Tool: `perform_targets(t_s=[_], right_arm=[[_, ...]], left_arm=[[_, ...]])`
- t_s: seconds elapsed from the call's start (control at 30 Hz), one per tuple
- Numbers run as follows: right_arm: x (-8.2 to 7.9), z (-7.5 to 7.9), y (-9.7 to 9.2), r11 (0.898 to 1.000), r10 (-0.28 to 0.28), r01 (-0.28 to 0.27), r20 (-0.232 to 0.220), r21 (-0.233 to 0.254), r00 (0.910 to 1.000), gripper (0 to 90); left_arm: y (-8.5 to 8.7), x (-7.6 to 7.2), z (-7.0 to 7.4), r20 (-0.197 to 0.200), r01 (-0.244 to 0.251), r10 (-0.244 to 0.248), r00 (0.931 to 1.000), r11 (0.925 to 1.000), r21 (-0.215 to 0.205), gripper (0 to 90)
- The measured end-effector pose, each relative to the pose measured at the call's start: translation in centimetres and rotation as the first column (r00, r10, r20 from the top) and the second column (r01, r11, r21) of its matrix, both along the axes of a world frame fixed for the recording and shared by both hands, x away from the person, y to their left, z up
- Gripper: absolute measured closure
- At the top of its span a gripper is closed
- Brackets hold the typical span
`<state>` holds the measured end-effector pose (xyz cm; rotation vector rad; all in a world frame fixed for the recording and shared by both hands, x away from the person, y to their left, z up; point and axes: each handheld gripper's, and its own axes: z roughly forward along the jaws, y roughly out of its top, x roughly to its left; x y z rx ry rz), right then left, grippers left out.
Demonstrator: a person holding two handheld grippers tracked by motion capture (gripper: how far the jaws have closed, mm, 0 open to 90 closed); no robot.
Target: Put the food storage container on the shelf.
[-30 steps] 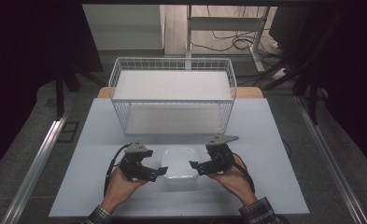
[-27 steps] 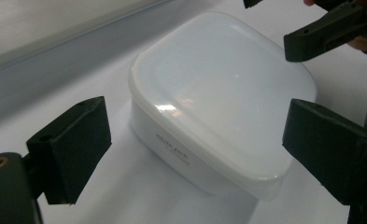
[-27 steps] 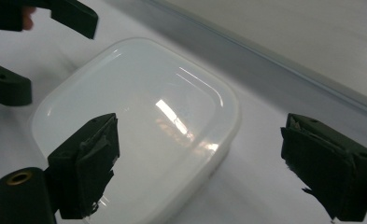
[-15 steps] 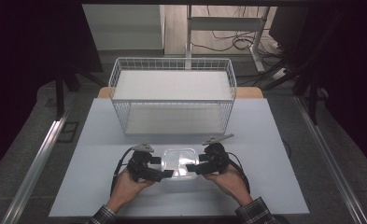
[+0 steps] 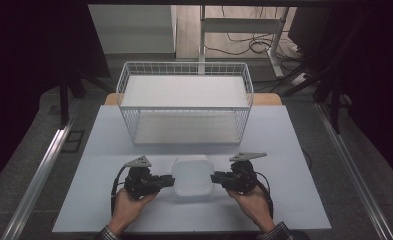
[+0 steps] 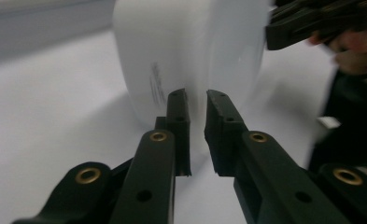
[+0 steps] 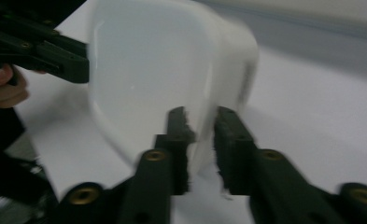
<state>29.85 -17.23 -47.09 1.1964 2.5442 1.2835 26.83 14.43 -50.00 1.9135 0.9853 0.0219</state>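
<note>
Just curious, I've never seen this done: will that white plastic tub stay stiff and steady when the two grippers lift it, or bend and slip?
The white tub looks thin-walled and translucent, so probably light and slightly bendy. The left gripper and right gripper each pinch a narrow stretch of rim on opposite sides, and the glossy plastic might slip.

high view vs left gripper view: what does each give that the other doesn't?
High view: the wire basket behind the white container, the person's left hand and right hand, and the full table.
Left gripper view: faint print on the container's side, and up close the narrow gap of the left tongs, whose jaws have just been closing, with the container's wall between them.
Both: the container, the table top, the left tongs, and the right tongs on the container's opposite side.
</note>
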Motion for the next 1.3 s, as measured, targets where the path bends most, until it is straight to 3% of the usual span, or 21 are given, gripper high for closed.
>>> perform_targets(t_s=[0.03,0.07,0.17,0.63,1.03,1.3], right_arm=[[0.0,0.0,0.0,1.000,0.000,0.000,0.000,0.000,1.0000,77.2],[-0.3,-0.1,0.5,0.999,-0.018,0.019,0.043,-0.029,0.9989,77.3],[-0.4,-0.1,0.7,0.999,-0.025,0.028,0.068,-0.032,0.9974,77.5],[-0.4,0.9,0.9,0.999,-0.037,0.035,0.113,0.014,0.9929,78.0],[1.1,3.7,1.4,0.999,-0.028,0.020,0.171,0.050,0.9848,78.1],[2.3,6.5,2.0,0.997,-0.031,0.015,0.209,0.074,0.9775,78.2]], left_arm=[[0.0,0.0,0.0,0.000,0.000,0.000,1.0000,1.0000,0.000,80.7],[0.1,0.2,-0.1,-0.004,-0.014,0.014,0.9999,0.9998,-0.014,80.6],[0.2,0.2,-0.2,0.001,-0.028,0.028,0.9996,0.9994,-0.019,80.6],[0.6,0.4,1.1,0.036,-0.049,0.050,0.9981,0.9986,-0.017,80.7],[1.2,1.7,4.5,0.091,-0.067,0.068,0.9935,0.9976,-0.013,80.7],[1.8,2.8,7.6,0.143,-0.075,0.076,0.9867,0.9971,-0.016,80.7]])
